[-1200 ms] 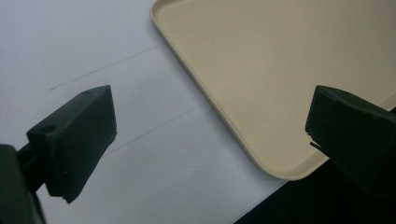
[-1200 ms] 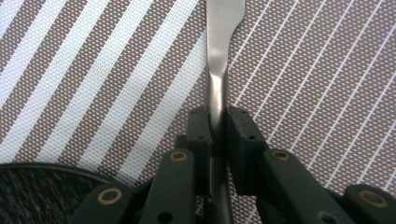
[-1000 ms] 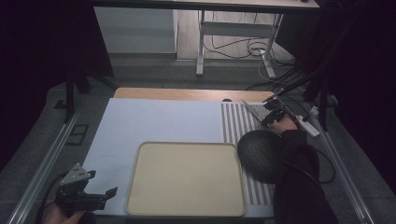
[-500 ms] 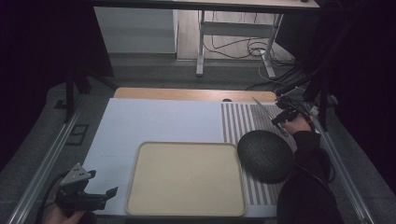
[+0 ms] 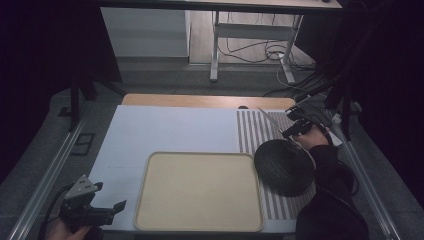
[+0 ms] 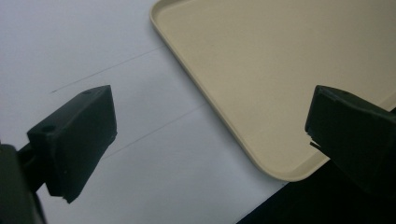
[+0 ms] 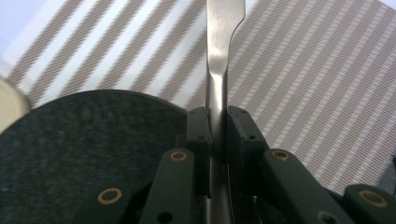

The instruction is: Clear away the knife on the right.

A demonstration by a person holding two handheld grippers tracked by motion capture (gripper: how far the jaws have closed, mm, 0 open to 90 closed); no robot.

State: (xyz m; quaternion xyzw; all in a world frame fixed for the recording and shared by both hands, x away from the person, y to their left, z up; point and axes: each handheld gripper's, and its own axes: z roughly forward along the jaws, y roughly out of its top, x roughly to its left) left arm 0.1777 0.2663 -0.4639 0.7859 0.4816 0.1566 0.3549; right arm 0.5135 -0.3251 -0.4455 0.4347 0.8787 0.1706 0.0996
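The right gripper has its fingers pinched nearly together — the left gripper rests low, fingers spread wide.

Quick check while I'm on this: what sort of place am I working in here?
Probably a lab or workshop data-recording bench set up like a dining spot: a striped placemat, beige tray and dark plate on the table, with desk legs and loose cables behind.
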